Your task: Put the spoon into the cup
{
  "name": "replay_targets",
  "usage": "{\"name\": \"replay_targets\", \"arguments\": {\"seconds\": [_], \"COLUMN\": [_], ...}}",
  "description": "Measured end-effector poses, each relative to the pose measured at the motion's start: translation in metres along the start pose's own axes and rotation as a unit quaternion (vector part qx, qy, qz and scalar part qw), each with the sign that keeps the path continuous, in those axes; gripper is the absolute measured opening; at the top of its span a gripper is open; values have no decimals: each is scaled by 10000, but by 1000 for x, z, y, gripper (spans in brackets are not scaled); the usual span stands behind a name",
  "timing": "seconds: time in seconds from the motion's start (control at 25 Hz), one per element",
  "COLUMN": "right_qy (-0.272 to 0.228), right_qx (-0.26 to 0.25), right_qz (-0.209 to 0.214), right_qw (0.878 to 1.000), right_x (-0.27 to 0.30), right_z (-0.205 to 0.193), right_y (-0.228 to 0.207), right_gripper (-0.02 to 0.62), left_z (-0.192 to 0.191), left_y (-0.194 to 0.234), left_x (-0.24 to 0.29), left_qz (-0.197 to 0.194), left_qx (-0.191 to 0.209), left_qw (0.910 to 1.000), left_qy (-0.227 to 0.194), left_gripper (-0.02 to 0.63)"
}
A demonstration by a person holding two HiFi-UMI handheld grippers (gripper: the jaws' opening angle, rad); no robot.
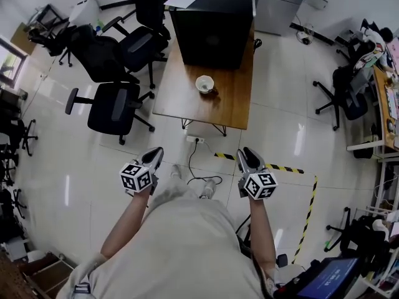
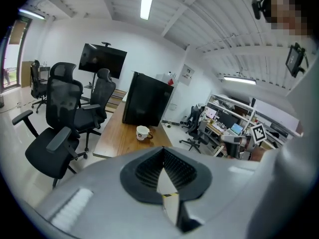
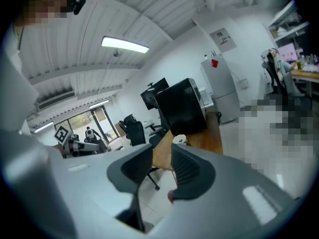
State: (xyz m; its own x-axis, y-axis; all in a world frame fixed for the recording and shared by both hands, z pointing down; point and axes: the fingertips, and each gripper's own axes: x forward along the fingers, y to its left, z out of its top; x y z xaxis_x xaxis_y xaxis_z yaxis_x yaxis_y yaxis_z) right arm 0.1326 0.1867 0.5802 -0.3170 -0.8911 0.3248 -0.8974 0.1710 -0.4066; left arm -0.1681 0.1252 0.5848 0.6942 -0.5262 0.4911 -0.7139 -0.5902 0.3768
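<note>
Cup (image 1: pixel 204 83) by table (image 1: pixel 181 101) edge, floor (image 1: pixel 274 126) open ahead, left gripper (image 1: pixel 158 151) likely closed

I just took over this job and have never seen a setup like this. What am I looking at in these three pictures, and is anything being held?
There is no robot: a person holds a claw in each hand. The head view looks down from a camera on their head, and the two gripper views each look along one claw. The left claw is closed and the right claw is open; both are empty. Ahead, a wooden table carries a white cup and a black box. I cannot make out a spoon.
</note>
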Motion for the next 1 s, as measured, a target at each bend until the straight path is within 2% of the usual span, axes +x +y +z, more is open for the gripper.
{"name": "replay_targets", "arguments": {"seconds": [0.16, 0.32, 0.52, 1.0], "right_qy": [38, -115, -19, -37], "right_qx": [-263, -353, -537, -561], "right_qz": [-176, -81, -31, -337], "right_qw": [9995, 9993, 9985, 9978], "right_x": [3, 12, 24, 21], "right_z": [8, 19, 15, 18], "right_y": [11, 36, 52, 53], "right_gripper": [103, 84, 84, 74], "left_z": [0, 15, 21, 16], "left_y": [6, 10, 15, 35], "left_x": [4, 7, 8, 6], "left_qz": [-95, -240, -386, -503], "left_qx": [-88, 97, 83, 70], "left_qw": [9999, 9996, 9991, 9987], "left_qy": [-15, -111, -163, -12], "left_gripper": [0, 0, 0, 0]}}
